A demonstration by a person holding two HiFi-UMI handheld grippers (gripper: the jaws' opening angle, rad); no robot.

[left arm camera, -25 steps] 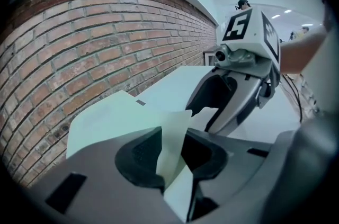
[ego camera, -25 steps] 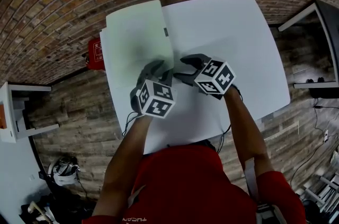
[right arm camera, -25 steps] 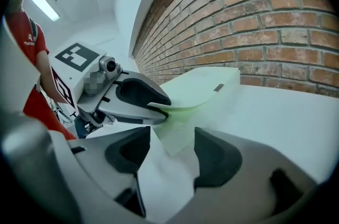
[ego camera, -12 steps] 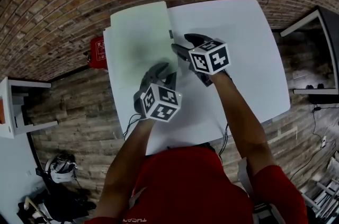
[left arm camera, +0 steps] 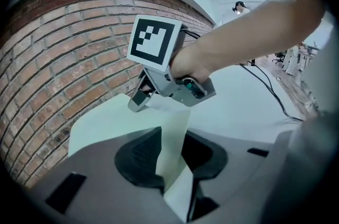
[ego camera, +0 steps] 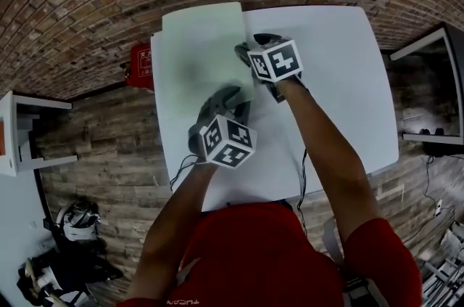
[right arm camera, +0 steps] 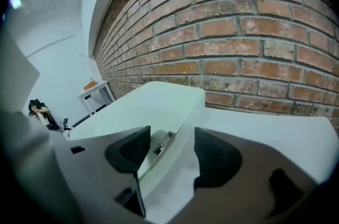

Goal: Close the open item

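Pale green folder (ego camera: 196,59) lies in the upper left of the head view, on the far left part of the white table (ego camera: 326,66), close under the brick wall (right arm camera: 238,32).

Left gripper (ego camera: 230,99), frame centre: its jaws are nipped on the near edge of the cover (left arm camera: 172,133). In its own view the sheet stands on edge between the pads and runs up towards the other tool.

Right gripper (right arm camera: 169,157), just above it in the head view: jaws spread. The cover's free edge and a small metal tag (right arm camera: 164,142) sit between the pads, and I see no pad pressing.

My read:
- The step in hand is swinging the raised cover over and laying it flat. The folder is not shut yet.

How I'd do it well:
- Hold the left pinch light but sure; the sheet is thin and would likely crease under a hard squeeze.
- Use the right tool as a guide near the far end so the cover doesn't twist or bow.
- Move both ends over together, along the hinge's arc.
- Let go only once the cover lies flat.

Risk: the folder may skate on the smooth top.
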